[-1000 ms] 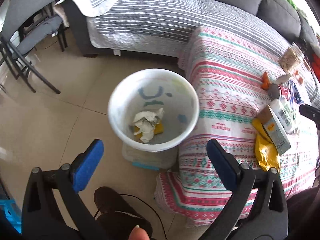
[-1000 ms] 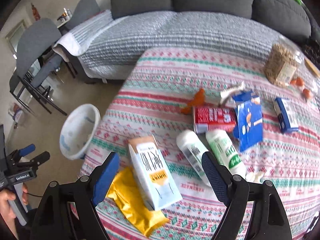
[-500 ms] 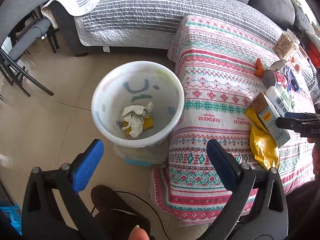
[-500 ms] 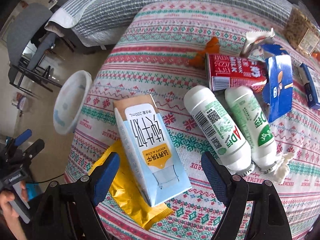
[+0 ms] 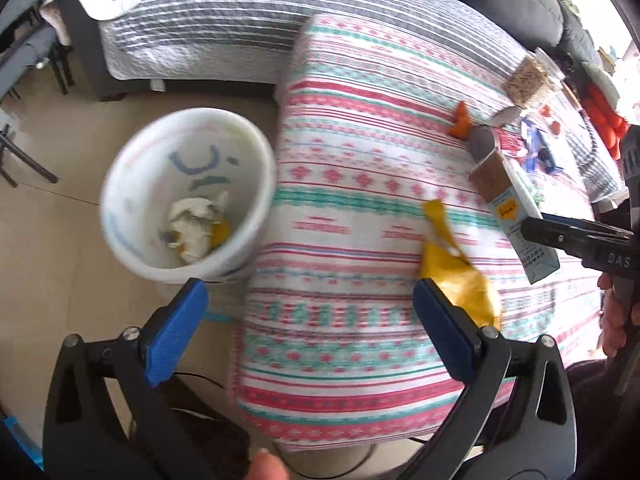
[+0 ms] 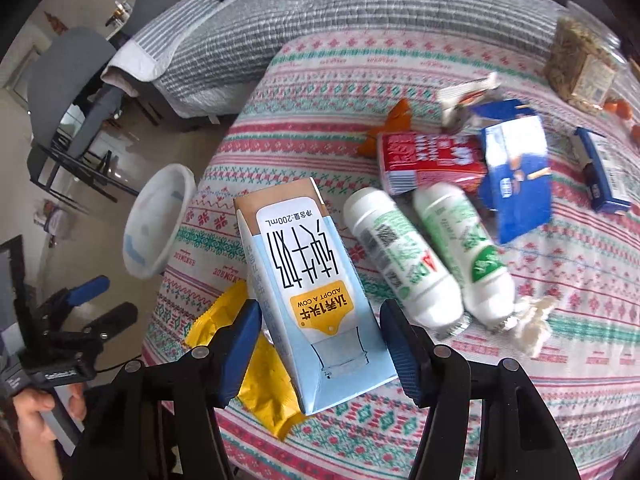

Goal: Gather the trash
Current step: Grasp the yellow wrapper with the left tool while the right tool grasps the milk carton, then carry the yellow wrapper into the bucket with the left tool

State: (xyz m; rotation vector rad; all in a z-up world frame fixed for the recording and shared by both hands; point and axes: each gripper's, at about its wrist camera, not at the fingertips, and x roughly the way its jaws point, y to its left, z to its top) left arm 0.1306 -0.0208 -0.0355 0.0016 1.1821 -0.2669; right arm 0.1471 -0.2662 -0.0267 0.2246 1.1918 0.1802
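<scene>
since a moment ago your right gripper (image 6: 320,344) has dropped low over the desk (image 6: 500,420), and its blue pads now sit on either side of the milk carton (image 6: 304,280), near its sides with slim gaps, not yet pinching. the carton is a pale blue paper box with a tan end, lying flat; its long axis runs away from you, tan end far, and it reads "adopt a cow" and "200ml". under its left edge lies a crinkled yellow foil wrapper (image 6: 248,364). just right of the carton, two white plastic bottles (image 6: 404,260) with green labels lie side by side, caps toward you, touching a scrap of white tissue (image 6: 528,320). beyond them are a red carton (image 6: 432,160) and torn blue boxes (image 6: 516,176). your left gripper (image 5: 312,332) is spread wide and holds nothing, hovering at the desk's corner. left of the desk, on the floor, stands the round white bin (image 5: 188,196) with crumpled paper inside.
</scene>
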